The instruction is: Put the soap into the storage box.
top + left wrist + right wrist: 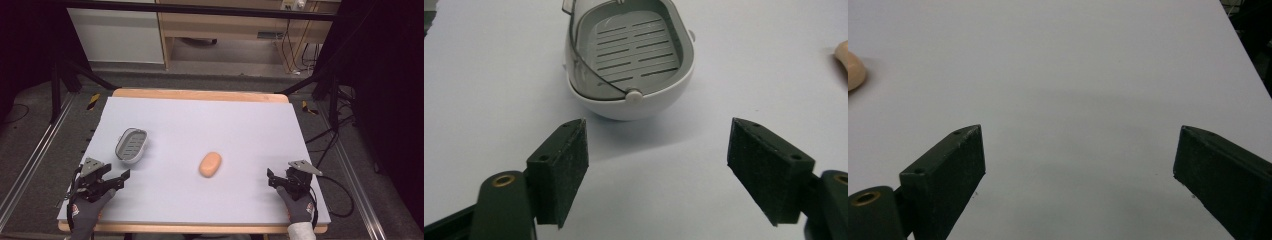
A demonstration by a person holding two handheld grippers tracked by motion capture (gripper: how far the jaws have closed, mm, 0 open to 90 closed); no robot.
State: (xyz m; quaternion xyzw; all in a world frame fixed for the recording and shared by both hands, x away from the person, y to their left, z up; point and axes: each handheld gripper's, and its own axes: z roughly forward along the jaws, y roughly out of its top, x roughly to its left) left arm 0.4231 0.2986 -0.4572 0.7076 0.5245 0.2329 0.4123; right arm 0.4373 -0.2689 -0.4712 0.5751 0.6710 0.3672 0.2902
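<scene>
With both claws wide open and empty, we'd ease the left claw forward to straddle the soap dish just ahead.

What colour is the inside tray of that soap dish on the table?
Grey, with rows of dark slots, sitting in a white outer shell. The soap dish shows best in the left gripper view.

A grey slotted soap dish in a white shell is sitting upright and empty on the bench's left side; an orange oval soap bar is lying well apart, near centre.
</scene>
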